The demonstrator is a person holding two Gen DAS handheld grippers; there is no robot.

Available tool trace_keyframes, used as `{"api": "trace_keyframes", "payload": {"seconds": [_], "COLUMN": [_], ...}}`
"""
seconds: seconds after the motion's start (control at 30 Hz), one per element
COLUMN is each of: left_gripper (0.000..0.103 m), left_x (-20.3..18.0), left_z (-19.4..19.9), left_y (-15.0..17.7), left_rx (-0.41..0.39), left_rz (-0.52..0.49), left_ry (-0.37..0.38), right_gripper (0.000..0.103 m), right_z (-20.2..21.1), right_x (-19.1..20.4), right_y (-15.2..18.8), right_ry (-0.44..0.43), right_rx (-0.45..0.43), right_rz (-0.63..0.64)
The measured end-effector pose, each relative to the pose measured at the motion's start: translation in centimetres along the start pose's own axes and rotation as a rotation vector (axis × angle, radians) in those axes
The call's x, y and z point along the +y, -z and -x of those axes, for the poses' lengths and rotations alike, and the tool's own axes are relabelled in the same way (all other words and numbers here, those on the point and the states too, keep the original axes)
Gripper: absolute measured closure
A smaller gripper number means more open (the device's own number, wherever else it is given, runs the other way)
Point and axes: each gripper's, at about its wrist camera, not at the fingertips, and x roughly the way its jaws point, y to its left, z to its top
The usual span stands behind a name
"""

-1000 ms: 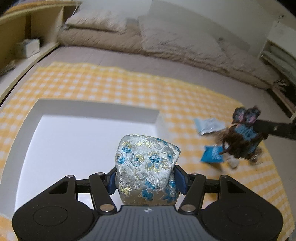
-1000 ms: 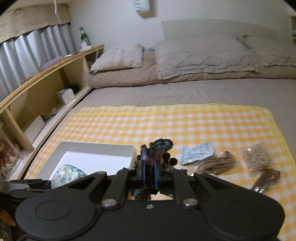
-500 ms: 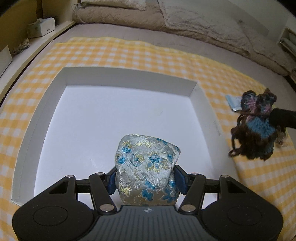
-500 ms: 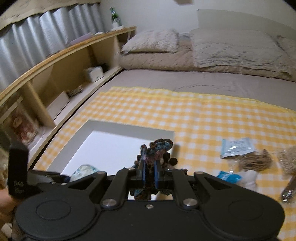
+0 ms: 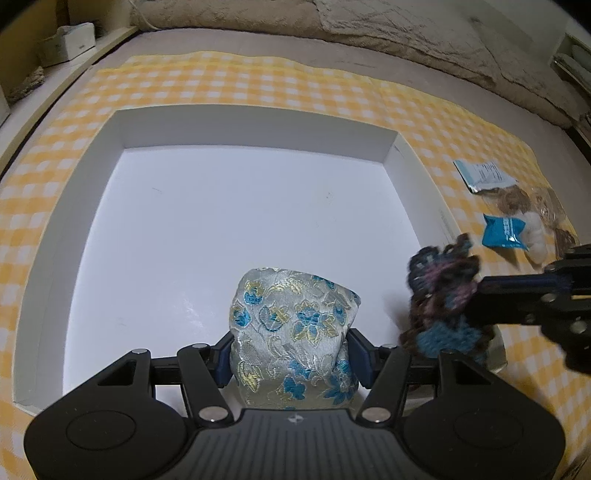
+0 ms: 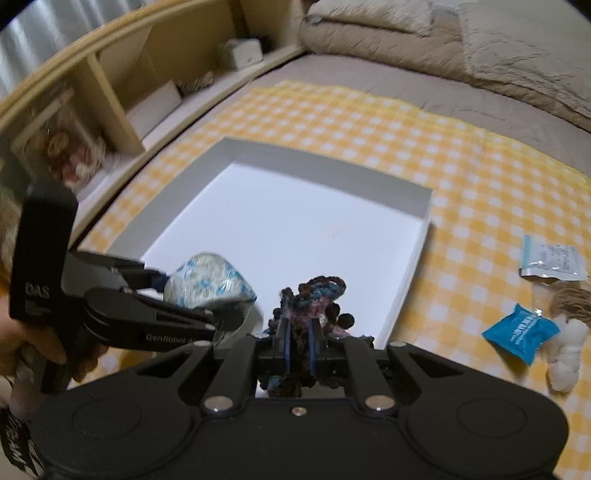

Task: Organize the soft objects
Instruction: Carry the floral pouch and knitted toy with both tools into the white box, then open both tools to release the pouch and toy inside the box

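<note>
A bed (image 6: 436, 92) with a taupe cover carries everything here, rumpled beige bedding (image 5: 406, 33) heaped along its far edge and a yellow-and-white checked cloth (image 5: 258, 85) spread flat across the middle. On that cloth sits a shallow white box (image 5: 236, 125), open-topped, its floor bare and bright. Just off the box's right side lie a pale blue-and-silver sachet (image 6: 552, 260), a bright blue packet (image 6: 521, 334), a white fluffy bundle (image 6: 567, 356) touching it, and a brown twine coil (image 6: 570, 301) alongside.
</note>
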Motion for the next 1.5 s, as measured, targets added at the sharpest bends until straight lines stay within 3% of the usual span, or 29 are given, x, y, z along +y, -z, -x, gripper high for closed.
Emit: {"api": "trace_keyframes", "payload": {"seconds": [0.4,0.63,0.7,0.87,1.13,1.2,1.27,1.5], "left_gripper": [0.041,0.02,0.017,0.012,0.003,0.0,0.0,0.0], "left_x": [-0.8,-0.4,-0.5,-0.2,-0.2,-0.2,-0.1,0.0], "left_z": [-0.8,-0.3,0.1,0.6,2.0,2.6,3.3,5.6], "left_y": [0.0,-0.2,-0.2,-0.2,0.2,0.2,0.4,1.0], "left_rx": [0.019,0.017,0.009,0.001,-0.02,-0.032,-0.046,-0.092], "left_rz": [-0.028,-0.002,-0.003,0.005,0.007,0.006,0.009,0.016], "left_ry": [0.024,0.018,0.021,0.016,-0.001,-0.014,-0.018,-0.039], "right_gripper": [0.093,0.09,0.081,0.074,0.046,0.03,0.022,0.009], "right_z": [-1.9,-2.0,-1.8,-0.8,0.6,1.0,1.4,3.1], "right_x": [-0.3,-0.3,-0.4,-0.3,0.0,0.1,0.1,0.0], "right_y": [0.5,0.4,0.4,0.5,0.7,0.8,1.0,1.3], "right_ry": [0.036,0.033,0.037,0.049,0.064,0.067,0.08,0.103], "right_rx": [0.082,0.082,0.075,0.04,0.003,-0.01,-0.032,-0.068], "right_rz": [0.023,0.014,0.008,0.014,0.02,0.014,0.008,-0.022]}}
